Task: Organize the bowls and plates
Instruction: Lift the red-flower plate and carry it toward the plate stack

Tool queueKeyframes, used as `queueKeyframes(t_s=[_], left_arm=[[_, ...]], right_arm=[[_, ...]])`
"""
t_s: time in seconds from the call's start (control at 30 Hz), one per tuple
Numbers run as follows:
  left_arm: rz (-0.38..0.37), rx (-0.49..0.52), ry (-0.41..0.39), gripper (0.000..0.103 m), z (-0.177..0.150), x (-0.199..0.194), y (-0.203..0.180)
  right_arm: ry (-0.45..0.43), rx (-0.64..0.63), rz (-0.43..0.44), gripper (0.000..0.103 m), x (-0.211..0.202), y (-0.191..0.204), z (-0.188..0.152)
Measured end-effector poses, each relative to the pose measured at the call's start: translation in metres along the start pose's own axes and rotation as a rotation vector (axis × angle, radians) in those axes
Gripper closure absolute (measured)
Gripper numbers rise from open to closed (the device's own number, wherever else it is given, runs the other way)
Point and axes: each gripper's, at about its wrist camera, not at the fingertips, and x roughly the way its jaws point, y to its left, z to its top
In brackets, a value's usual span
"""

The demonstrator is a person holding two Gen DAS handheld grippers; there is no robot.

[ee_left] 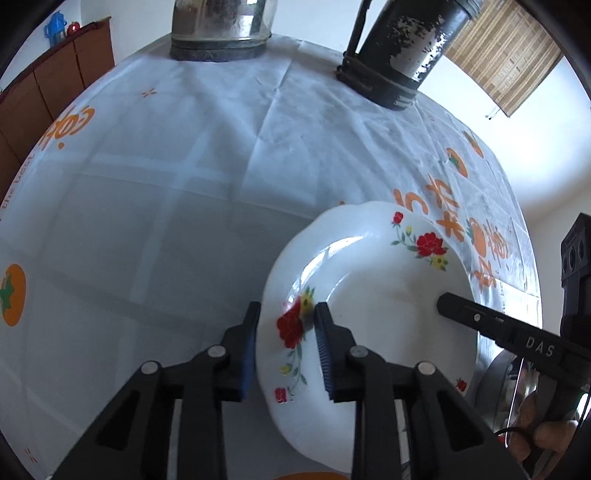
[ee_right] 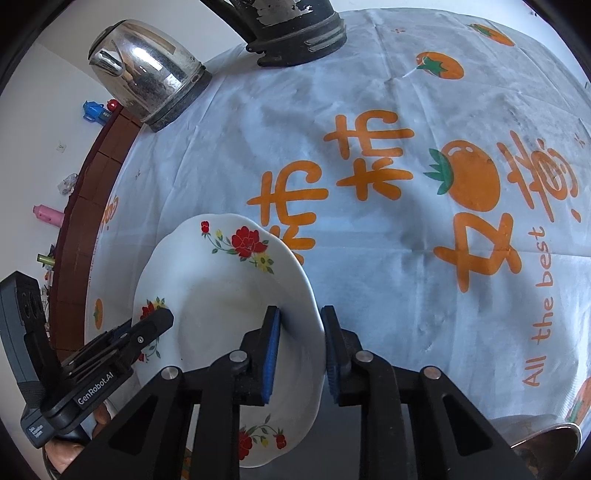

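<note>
Two grippers straddle one white plate (ee_left: 373, 295) with red and yellow flowers on its rim, above a counter (ee_left: 155, 192) covered by a pale cloth with orange print.

In the left wrist view, the left gripper (ee_left: 285, 319) has its blue-padded fingers (ee_left: 248, 350) on either side of the plate's near rim, one outside the edge and one over the flower; they look parted around the rim, and whether the pads press it I cannot tell. The right gripper (ee_left: 448, 304) reaches in from the right, a finger tip over the plate's hollow. A steel kettle (ee_left: 221, 26) and a black flask (ee_left: 402, 55) stand at the far edge.

In the right wrist view, the right gripper (ee_right: 301, 321) has one finger (ee_right: 271, 350) inside the plate (ee_right: 221, 280) and the other outside its right rim, with space showing between rim and outer pad. The left gripper (ee_right: 157, 319) lies against the plate's left rim. The kettle (ee_right: 144, 74) and flask (ee_right: 295, 29) stand beyond, on the counter (ee_right: 406, 258).
</note>
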Motion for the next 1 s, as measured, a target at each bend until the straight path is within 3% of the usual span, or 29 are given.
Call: queueKeyframes(t_s=[0.23,0.6,1.0], left_arm=[[0.019,0.006,-0.016,0.076,-0.004,-0.001,-0.004],[-0.018,0.035,-0.013,0.076,-0.003,-0.006,-0.007],[0.001,0.055,-0.062,0.076,-0.012,-0.043,-0.002]], right_arm=[[-0.011,-0.021,-0.012,0.078,0.000,0.002,-0.002],[-0.025,0.003,-0.013,0.079,-0.010,0.001,-0.004],[-0.066,-0.023,-0.013,0.079,-0.036,0.024,-0.017]])
